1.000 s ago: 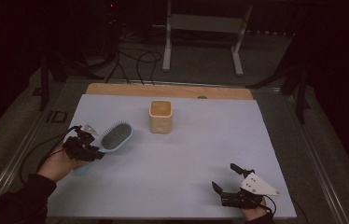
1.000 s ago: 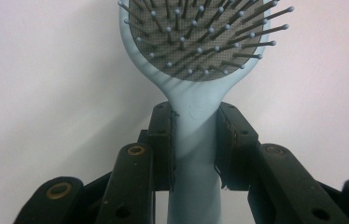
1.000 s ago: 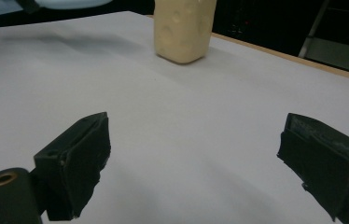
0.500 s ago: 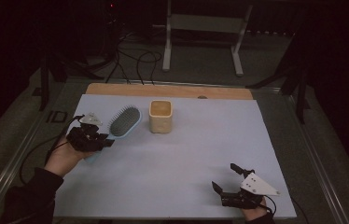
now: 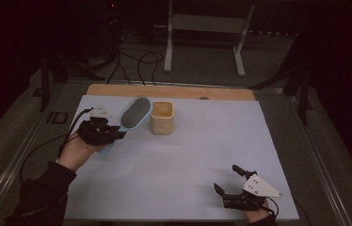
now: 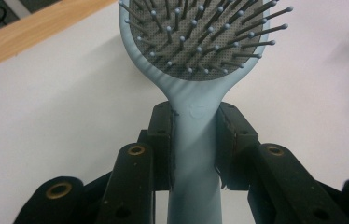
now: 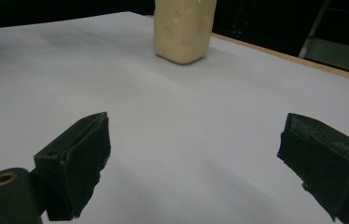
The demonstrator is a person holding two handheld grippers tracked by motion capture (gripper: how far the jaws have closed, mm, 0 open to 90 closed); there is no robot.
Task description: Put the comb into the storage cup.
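Pale blue hairbrush (image 5: 134, 114) sits just left of the cream cup (image 5: 162, 117), long axis running from the handle near the person up & away to an oval head w/ grey pad, ball-tipped bristles. Smooth plastic handle clamped in left claw (image 6: 195, 140). Right claw (image 7: 196, 161) gapes wide w/ nothing in it, well apart from cup, low over white counter (image 5: 188, 155).

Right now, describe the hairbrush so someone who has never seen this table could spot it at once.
Start at the white table top and go to its far left, beside the cream cup. The hairbrush is light blue with a grey bristle pad, its handle clamped in the left gripper; nothing else there is blue or bristled.
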